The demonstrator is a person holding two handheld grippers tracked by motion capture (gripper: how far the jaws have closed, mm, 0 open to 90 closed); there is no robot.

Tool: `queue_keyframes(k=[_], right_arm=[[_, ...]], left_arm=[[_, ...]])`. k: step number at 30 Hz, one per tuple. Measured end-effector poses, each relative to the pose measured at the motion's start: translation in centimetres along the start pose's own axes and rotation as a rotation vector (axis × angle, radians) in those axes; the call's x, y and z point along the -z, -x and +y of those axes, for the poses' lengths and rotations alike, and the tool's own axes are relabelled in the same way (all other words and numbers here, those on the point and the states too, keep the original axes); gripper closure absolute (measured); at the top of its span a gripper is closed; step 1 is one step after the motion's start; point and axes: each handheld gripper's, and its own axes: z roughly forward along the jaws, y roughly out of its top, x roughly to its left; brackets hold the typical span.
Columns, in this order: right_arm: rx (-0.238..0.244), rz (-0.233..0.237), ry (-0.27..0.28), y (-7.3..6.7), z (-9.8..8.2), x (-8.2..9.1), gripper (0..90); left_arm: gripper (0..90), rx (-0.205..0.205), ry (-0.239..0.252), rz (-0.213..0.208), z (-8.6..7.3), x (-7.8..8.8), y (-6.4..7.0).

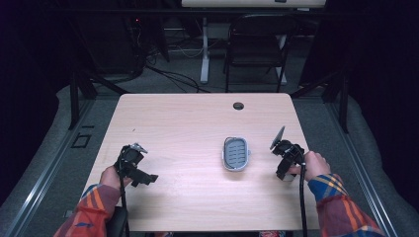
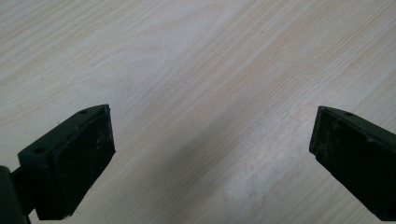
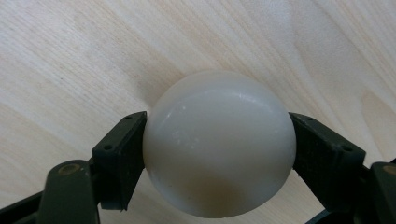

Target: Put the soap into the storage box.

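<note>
Overhead first: a light wooden worktop (image 1: 197, 123) is seen from above, with the left gripper (image 1: 132, 165) held near its left edge and the right gripper (image 1: 286, 160) held near its right edge, both by hands in plaid sleeves. Between them, nearer the right gripper, a small grey soap dish (image 1: 236, 153) is laid flat on the worktop, apart from both grippers. A round cable hole (image 1: 238, 105) is seen near the far edge, and a dark chair (image 1: 257, 47) is parked beyond the worktop.

Left gripper view next: the fingers (image 2: 74, 163) are spread wide, nothing is held between them, and bare wood grain is seen below.

Right gripper view last: a smooth white egg-shaped ball (image 3: 219, 144) is clamped between the two fingers (image 3: 119, 156), one pad pressed on each side. The fingers are closed on it, close over the worktop; whether it touches the wood cannot be told.
</note>
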Motion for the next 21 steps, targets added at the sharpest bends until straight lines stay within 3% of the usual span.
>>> queue_keyframes(k=[3,6,15,16,19,20,21], right_arm=[[-0.039,0.018,0.040,0.0,-0.2,0.2,23.3],[-0.013,0.005,-0.004,0.4,0.0,0.9,23.3],[-0.032,0.016,0.036,0.6,0.7,1.5,23.3],[0.020,-0.004,-0.024,0.7,1.2,2.1,23.3],[-0.002,-0.003,0.034,0.2,1.6,2.2,23.3],[0.009,-0.009,0.025,0.2,1.8,2.4,23.3],[-0.031,0.011,0.073,-0.2,1.8,2.1,23.3]], left_arm=[[0.1,-0.001,-0.006,-0.005,0.0,-0.1,-0.1],[0.1,-0.001,-0.007,-0.009,0.1,-0.1,-0.1],[0.1,-0.007,-0.011,-0.011,0.1,-0.1,0.0],[0.1,-0.007,-0.012,-0.011,0.1,-0.1,0.0],[0.1,-0.007,-0.013,-0.010,0.0,-0.1,0.0],[0.1,-0.007,-0.010,-0.009,0.0,-0.1,0.0],[0.1,-0.008,-0.009,-0.009,0.0,-0.1,0.0]])
